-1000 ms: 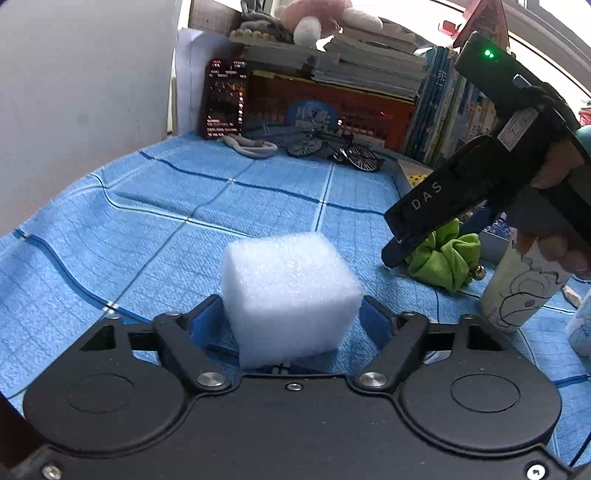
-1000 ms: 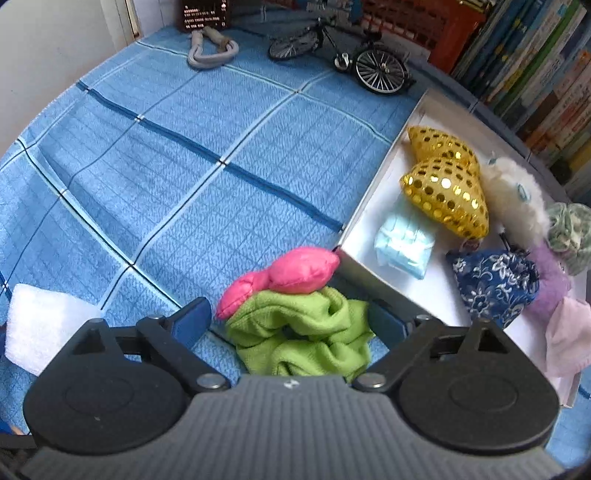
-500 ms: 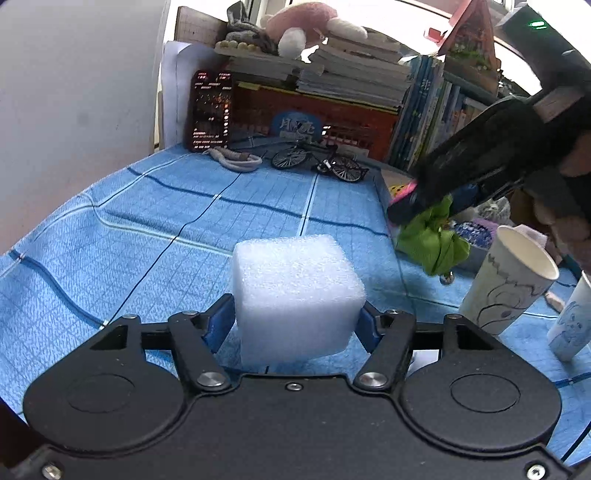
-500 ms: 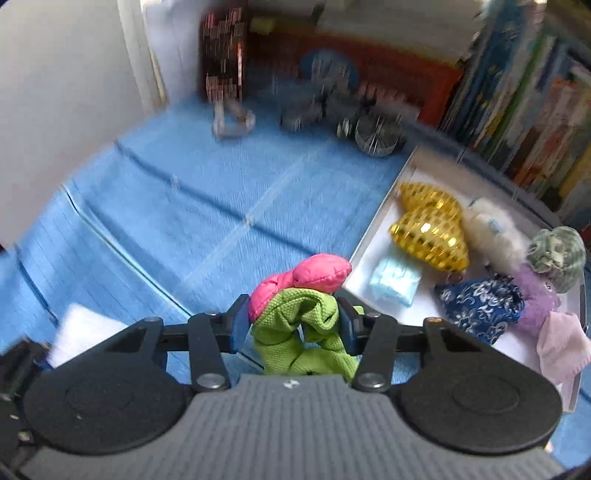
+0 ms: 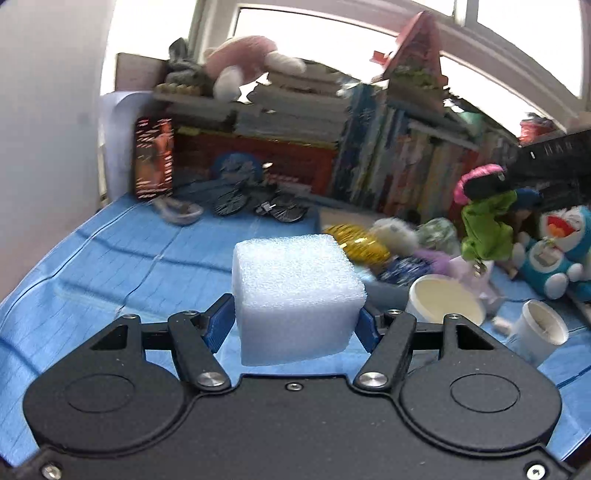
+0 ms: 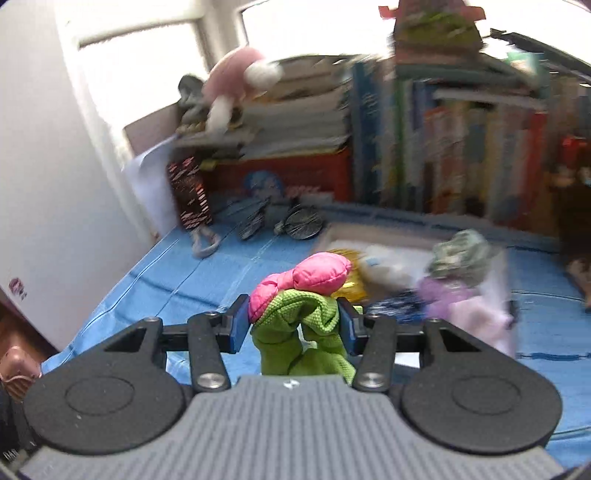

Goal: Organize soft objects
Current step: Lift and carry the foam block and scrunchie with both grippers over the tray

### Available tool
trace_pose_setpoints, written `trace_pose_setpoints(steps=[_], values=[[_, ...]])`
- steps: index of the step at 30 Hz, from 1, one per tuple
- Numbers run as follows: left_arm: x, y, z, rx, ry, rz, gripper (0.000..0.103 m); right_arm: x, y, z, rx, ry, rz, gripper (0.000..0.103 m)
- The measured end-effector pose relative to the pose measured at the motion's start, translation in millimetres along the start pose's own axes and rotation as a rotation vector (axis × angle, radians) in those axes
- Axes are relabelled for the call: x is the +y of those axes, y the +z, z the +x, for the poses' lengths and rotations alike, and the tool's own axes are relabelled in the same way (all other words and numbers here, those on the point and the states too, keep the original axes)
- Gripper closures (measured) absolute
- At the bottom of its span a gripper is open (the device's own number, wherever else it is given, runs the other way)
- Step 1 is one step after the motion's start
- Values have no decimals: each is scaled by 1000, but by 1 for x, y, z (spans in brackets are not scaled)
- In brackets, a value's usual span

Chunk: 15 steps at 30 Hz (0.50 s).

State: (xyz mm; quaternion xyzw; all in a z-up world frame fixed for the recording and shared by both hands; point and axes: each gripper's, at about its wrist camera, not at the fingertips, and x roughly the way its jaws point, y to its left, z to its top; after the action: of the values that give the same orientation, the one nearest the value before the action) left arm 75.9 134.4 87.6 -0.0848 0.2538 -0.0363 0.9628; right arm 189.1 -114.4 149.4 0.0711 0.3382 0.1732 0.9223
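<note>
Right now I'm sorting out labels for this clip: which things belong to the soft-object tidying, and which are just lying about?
Part of the job:
- white foam cube, clamped in the left gripper
- green cloth with pink pouch, clamped in the right gripper
- white tray with gold sequin pouch

Lying about:
- model bicycle
- paper cups
- books
- Doraemon plush

You get daylight from the window [image 5: 332, 33] behind the shelf, blown out to plain white in both views. The books [image 6: 461, 155] smear with motion blur, worst in the right wrist view. The foam cube [image 5: 295, 295] stays sharp. Fisheye distortion bends the edges, and the corners go dark.
</note>
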Motion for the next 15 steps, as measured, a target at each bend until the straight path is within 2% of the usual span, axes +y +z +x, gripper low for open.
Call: trace_pose_setpoints(steps=[7,15], values=[[-29,28,4,-26,-44,35,39,-51,-6,-43,-78,-51,85,49],[-55,43,13,-14,-97,52,39,-91,-19,-70,-126,-93,150,48]])
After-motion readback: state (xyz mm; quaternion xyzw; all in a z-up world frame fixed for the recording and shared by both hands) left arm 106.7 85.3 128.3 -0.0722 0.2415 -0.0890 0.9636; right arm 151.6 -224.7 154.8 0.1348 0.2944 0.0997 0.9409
